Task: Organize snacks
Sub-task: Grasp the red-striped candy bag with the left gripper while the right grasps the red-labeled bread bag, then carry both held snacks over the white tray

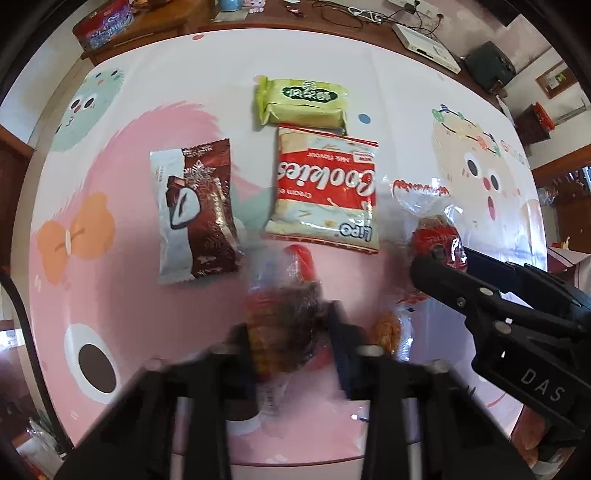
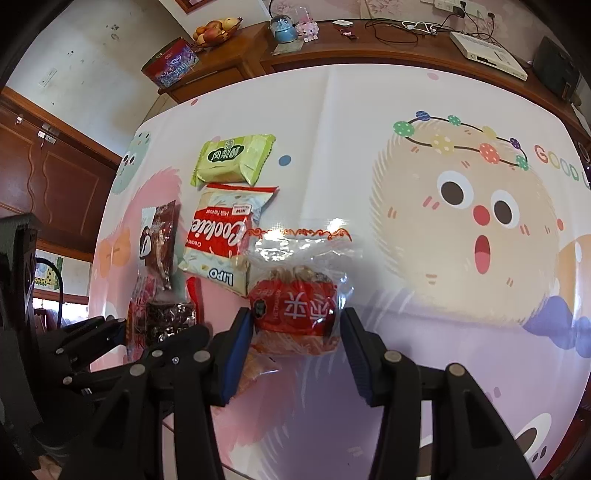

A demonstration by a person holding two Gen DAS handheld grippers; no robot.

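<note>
My left gripper (image 1: pixel 291 325) is shut on a clear-wrapped snack pack (image 1: pixel 284 306) with dark and orange contents, blurred in the left wrist view. In the right wrist view, the same pack (image 2: pixel 170 319) shows between the left gripper's fingers (image 2: pixel 118 326). My right gripper (image 2: pixel 297 332) is shut on a clear bag with a red label (image 2: pixel 295 308), its blue pads pressing both sides. That bag (image 1: pixel 434 232) sits at the right gripper's tips (image 1: pixel 443 254). On the cartoon tablecloth (image 2: pixel 369 110) lie a green packet (image 1: pixel 301 101), a red-and-white Cookies bag (image 1: pixel 327 192) and a brown chocolate packet (image 1: pixel 195 210).
An orange snack in clear wrap (image 2: pixel 255 369) lies under the right gripper's left finger. Behind the table a wooden sideboard holds a red tin (image 2: pixel 170 62), a fruit bowl (image 2: pixel 216 31), cables and a white box (image 2: pixel 487 55). Bare cloth spreads to the right (image 2: pixel 461 314).
</note>
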